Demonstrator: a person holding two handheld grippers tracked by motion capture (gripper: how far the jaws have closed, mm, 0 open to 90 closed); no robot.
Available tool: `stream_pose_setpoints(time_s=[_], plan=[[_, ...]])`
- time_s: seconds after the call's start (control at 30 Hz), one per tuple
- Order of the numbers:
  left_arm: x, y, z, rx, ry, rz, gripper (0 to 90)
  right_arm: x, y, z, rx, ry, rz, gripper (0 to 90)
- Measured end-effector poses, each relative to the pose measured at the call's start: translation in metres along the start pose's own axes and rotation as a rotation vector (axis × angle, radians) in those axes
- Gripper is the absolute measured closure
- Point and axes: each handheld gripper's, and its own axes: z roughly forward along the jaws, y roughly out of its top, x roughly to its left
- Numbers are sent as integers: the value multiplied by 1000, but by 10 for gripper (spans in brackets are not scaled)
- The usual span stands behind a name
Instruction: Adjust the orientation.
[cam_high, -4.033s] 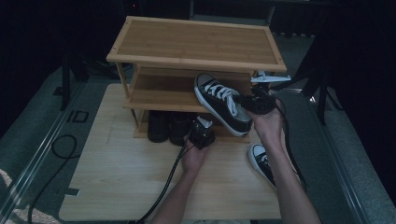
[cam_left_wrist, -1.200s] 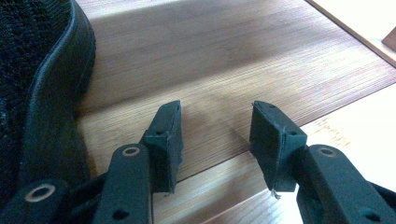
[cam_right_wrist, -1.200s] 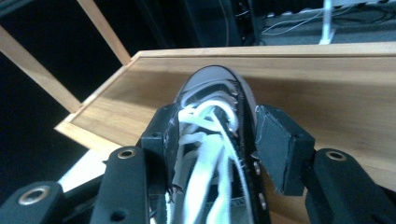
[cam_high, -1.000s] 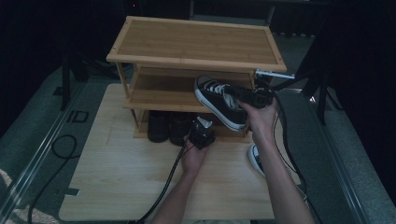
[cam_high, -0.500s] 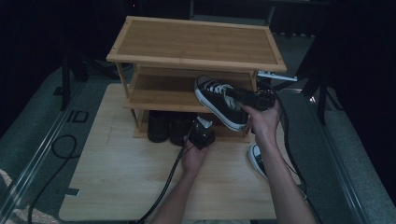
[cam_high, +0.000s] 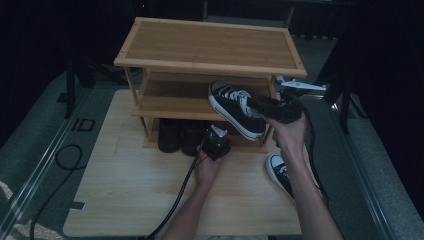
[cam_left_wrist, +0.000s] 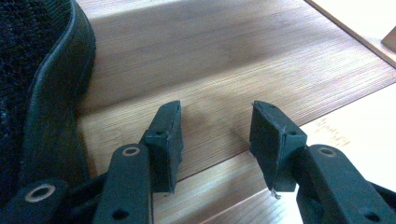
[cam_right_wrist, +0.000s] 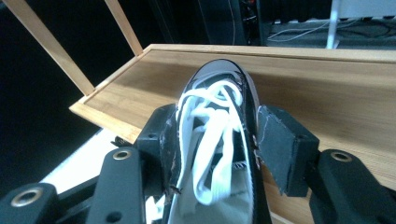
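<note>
In the high view, a bamboo shoe rack (cam_high: 210, 47) stands at twelve o'clock on a pale wooden board (cam_high: 130, 185). Two dark shoes (cam_high: 180, 136) sit on its bottom shelf, at about ten o'clock from the left gripper (cam_high: 216, 145). That gripper rests low in front of the rack near the board's centre, held in the left hand (cam_high: 207, 169), with the forearm running back toward six o'clock and a cable trailing beside it. From above its jaws cannot be read.

The left gripper view settles that: the two black pads (cam_left_wrist: 164, 135) stand well apart with nothing between them, released, above striped bamboo boards. A dark mesh shoe edge (cam_left_wrist: 44, 93) curves along at nine o'clock, just beside the left jaw.

At two o'clock from the left gripper, the right gripper (cam_high: 262, 106) is raised level with the middle shelf (cam_high: 165, 102), the right hand (cam_high: 289, 131) wrapped under it and the forearm stretching down to five o'clock. It carries a black sneaker (cam_high: 236, 108) with white laces, toe pointing toward the rack at about ten o'clock, its sole tilted over the shelf's front edge.

The right gripper view shows the grip itself: both pads (cam_right_wrist: 280, 144) press the sneaker's sides at the laced opening, so this claw is clenched on the shoe, whose glossy toe aims at twelve o'clock over the shelf board.

A second black sneaker (cam_high: 281, 175) lies on the board at four o'clock, partly under the right forearm.
</note>
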Motion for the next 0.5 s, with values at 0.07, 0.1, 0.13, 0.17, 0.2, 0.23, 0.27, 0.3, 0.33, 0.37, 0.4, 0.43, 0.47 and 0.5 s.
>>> stream_pose_setpoints(time_s=[0.07, 0.1, 0.13, 0.17, 0.2, 0.23, 0.27, 0.3, 0.33, 0.37, 0.4, 0.43, 0.47, 0.5], plan=[[0, 0, 0, 0, 0, 0, 543, 0, 1, -7, -3, 2, -13, 512], [0, 0, 0, 0, 0, 0, 543, 0, 1, -11, -9, -1, -18, 532], [0, 0, 0, 0, 0, 0, 543, 0, 2, -14, -16, 3, -20, 551], [0, 0, 0, 0, 0, 0, 543, 0, 2, -18, -18, 6, -24, 564], [0, 0, 0, 0, 0, 0, 543, 0, 3, -20, -18, 6, -31, 586], [0, 0, 0, 0, 0, 0, 543, -1, 3, -23, -16, 5, -39, 607], [0, 0, 0, 0, 0, 0, 543, -1, 3, -25, -13, 5, -45, 628], [0, 0, 0, 0, 0, 0, 543, -1, 3, -27, -8, 2, -53, 650], [0, 0, 0, 0, 0, 0, 543, 0, 3, -29, -5, -4, -62, 669], [0, 0, 0, 0, 0, 0, 543, 0, 2, -31, -5, -8, -69, 690], [0, 0, 0, 0, 0, 1, 543, 0, 2, -32, -2, -6, -73, 709], [0, 0, 0, 0, 0, 0, 543, 0, 2, -34, 0, -9, -81, 721], [0, 0, 0, 0, 0, 0, 543, 0, 2, -36, 0, -12, -83, 735], [0, 0, 0, 1, -3, 0, 543, 0, 1, -38, 2, -15, -90, 756]])
